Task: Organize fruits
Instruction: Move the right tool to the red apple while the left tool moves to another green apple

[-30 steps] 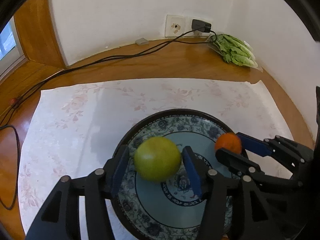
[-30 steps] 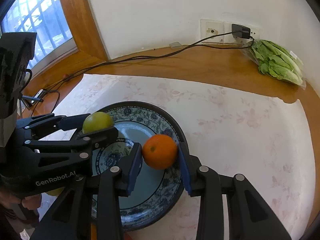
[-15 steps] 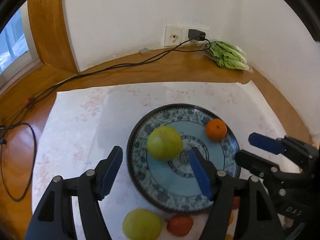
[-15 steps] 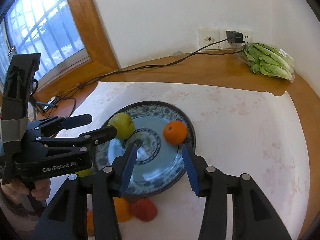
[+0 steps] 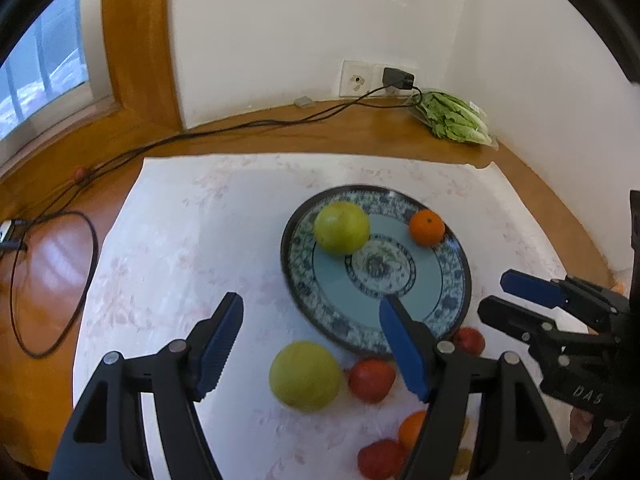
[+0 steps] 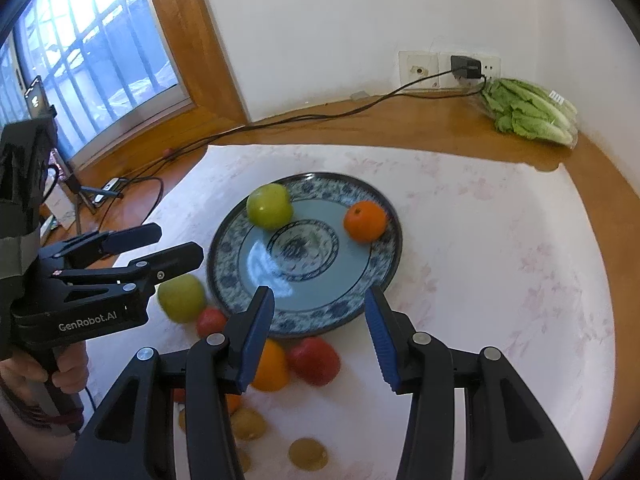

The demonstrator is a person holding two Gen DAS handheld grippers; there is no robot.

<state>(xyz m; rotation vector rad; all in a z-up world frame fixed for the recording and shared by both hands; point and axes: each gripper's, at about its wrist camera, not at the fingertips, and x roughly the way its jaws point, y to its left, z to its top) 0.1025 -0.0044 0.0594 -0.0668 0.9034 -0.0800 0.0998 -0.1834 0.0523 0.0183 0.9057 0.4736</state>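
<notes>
A blue patterned plate (image 5: 340, 280) (image 6: 256, 264) lies on the white floral cloth. On it rest a green apple (image 5: 341, 227) (image 6: 269, 205) and an orange (image 5: 426, 227) (image 6: 365, 221), apart from each other. My left gripper (image 5: 310, 308) (image 6: 178, 244) hangs above the plate's near left rim with its jaws opening and nothing between them. My right gripper (image 6: 318, 300) (image 5: 504, 296) stands open and empty above the plate's near edge. In front of the plate lie a second green apple (image 5: 305, 376) (image 6: 181, 298), red fruits (image 5: 371, 380) (image 6: 314, 360), another orange (image 6: 272, 368) and small brown fruits (image 6: 308, 454).
A bag of lettuce (image 5: 452, 118) (image 6: 528, 114) lies in the far right corner by the wall socket (image 6: 450, 68). A black cable (image 5: 248, 124) runs from it along the wooden ledge to the left. A window (image 6: 80, 52) and a phone on a stand (image 6: 36, 100) are at the left.
Both grippers let go of their fruit, the green apple and the orange, onto the plate, opened, and drew back and upward. The loose fruits in front of the plate have come into view.
</notes>
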